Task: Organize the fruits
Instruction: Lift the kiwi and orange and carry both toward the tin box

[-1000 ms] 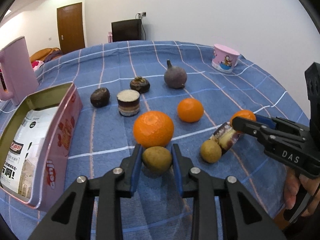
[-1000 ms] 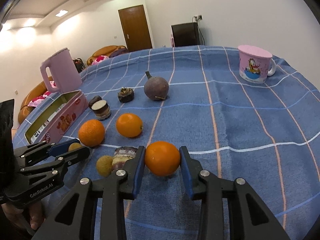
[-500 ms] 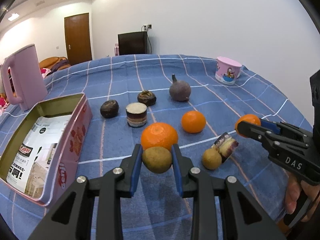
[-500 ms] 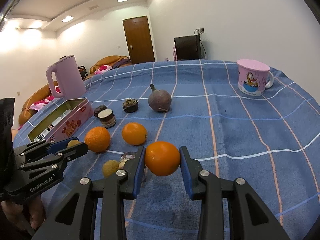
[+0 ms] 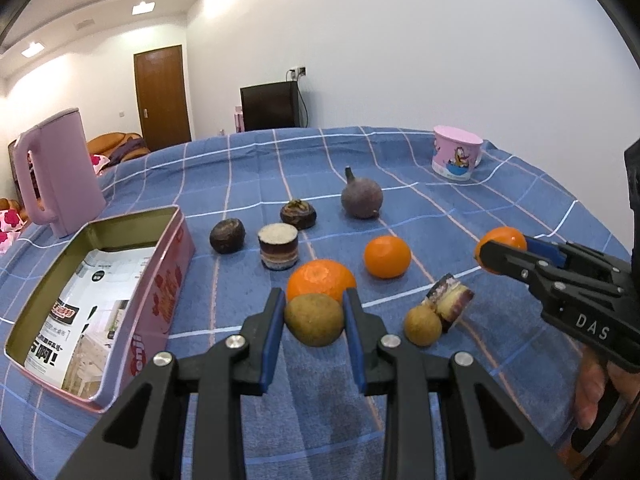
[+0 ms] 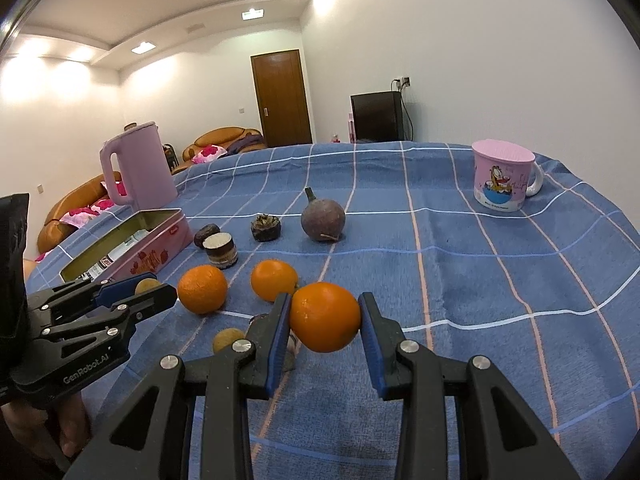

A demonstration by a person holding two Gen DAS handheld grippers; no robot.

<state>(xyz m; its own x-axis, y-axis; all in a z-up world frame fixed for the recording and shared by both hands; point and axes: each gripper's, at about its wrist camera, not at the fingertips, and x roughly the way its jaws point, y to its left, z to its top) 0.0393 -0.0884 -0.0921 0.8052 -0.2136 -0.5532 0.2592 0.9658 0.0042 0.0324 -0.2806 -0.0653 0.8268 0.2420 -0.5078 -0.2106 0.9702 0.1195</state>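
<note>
Holding two fruits at once: our left gripper point(image 5: 315, 320) is clamped on a small olive-brown round fruit point(image 5: 314, 320), blue pads pressed on both its sides, lifted clear of the blue checked cloth on the bench point(image 5: 400, 168). Our right gripper point(image 6: 325, 323) is clamped on a round orange fruit point(image 6: 325, 322), also off the cloth; the left view shows that same orange at the tip of the right gripper point(image 5: 501, 250).

On the cloth, left view: a large ribbed orange tangerine point(image 5: 321, 282) sits just behind the held brown fruit, a smaller smooth orange point(image 5: 387, 256) to its right. A second small brown round fruit point(image 5: 423, 325) lies touching a tilted layered purple-and-cream cake slice point(image 5: 450, 301). Further back are a round layered brown cake with pale top point(image 5: 278, 247), a dark brown round fruit point(image 5: 227, 235) to its left, a dark mangosteen-like fruit with a dried crown point(image 5: 298, 213) and a dull purple round fruit with a stem point(image 5: 361, 197).

An open pink rectangular tin point(image 5: 160, 280) stands at the left, printed paper inside, no fruit in it that we can see. A lilac plastic kettle point(image 5: 56, 176) stands behind the tin. A pink cartoon mug with a lid point(image 6: 502, 176) sits far right, well apart from the fruits.

A hand point(image 5: 596, 392) grips the right handle at the frame edge.
</note>
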